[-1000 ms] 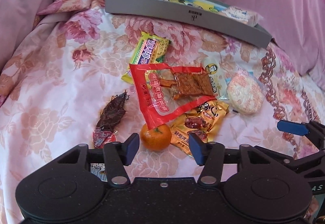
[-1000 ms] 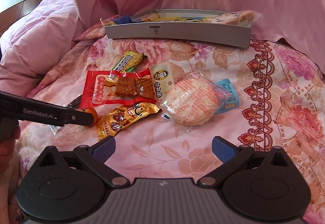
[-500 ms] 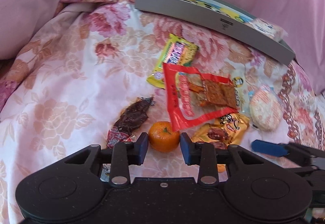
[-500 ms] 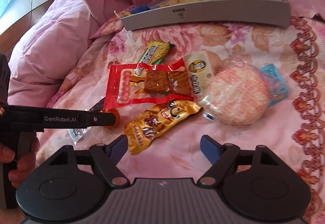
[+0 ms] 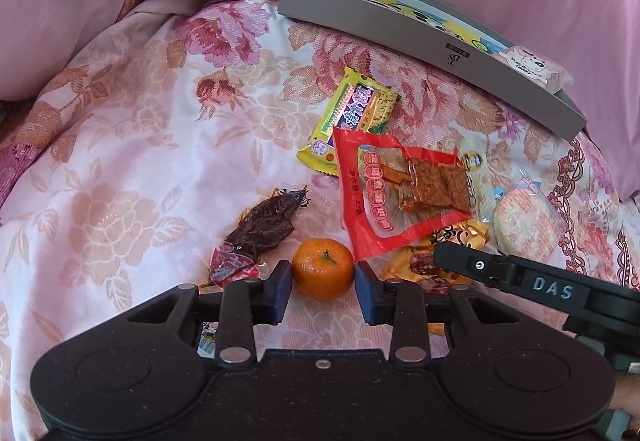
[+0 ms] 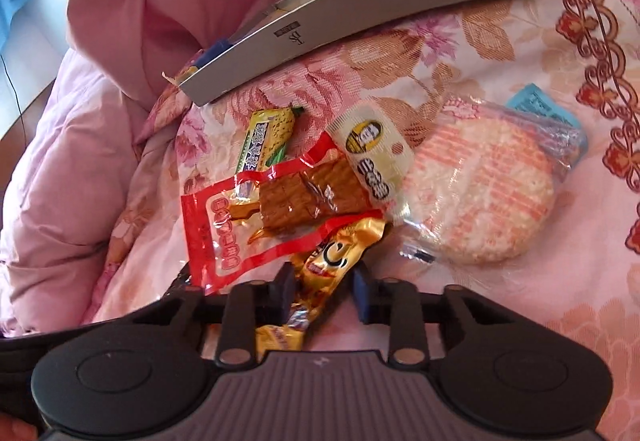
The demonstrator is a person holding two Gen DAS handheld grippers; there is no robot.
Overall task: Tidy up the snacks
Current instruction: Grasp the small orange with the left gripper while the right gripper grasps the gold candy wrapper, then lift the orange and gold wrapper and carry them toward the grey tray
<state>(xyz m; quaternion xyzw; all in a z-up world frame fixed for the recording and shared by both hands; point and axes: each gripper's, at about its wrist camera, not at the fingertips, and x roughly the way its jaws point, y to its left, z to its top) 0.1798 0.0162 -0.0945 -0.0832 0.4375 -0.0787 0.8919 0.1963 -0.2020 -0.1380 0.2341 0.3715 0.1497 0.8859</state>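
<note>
On the floral bedspread lies a small tangerine (image 5: 323,273), and my left gripper (image 5: 323,285) is shut on it, one blue pad against each side. A gold snack packet (image 6: 332,269) lies slantwise between the jaws of my right gripper (image 6: 323,291), which are closing. The left pad touches the wrapper; a strip of cloth still shows before the right pad. One finger (image 5: 460,261) of that right gripper reaches in over the gold packet (image 5: 412,265) in the left wrist view. A grey tray (image 5: 400,29) (image 6: 360,1) holding several snacks stands at the back.
Beyond the grippers lie a red packet (image 5: 384,201) (image 6: 248,225), a yellow-green bar (image 5: 352,117) (image 6: 268,137), a round rice cracker (image 5: 524,221) (image 6: 480,193), a dark dried snack (image 5: 264,225), a cream packet (image 6: 372,157) and a blue packet (image 6: 536,105). Pink bedding rises behind.
My left jaws closed in until they met the tangerine. My right gripper slid left from the cracker to the gold packet, rolled, and its wide jaws narrowed around it.
</note>
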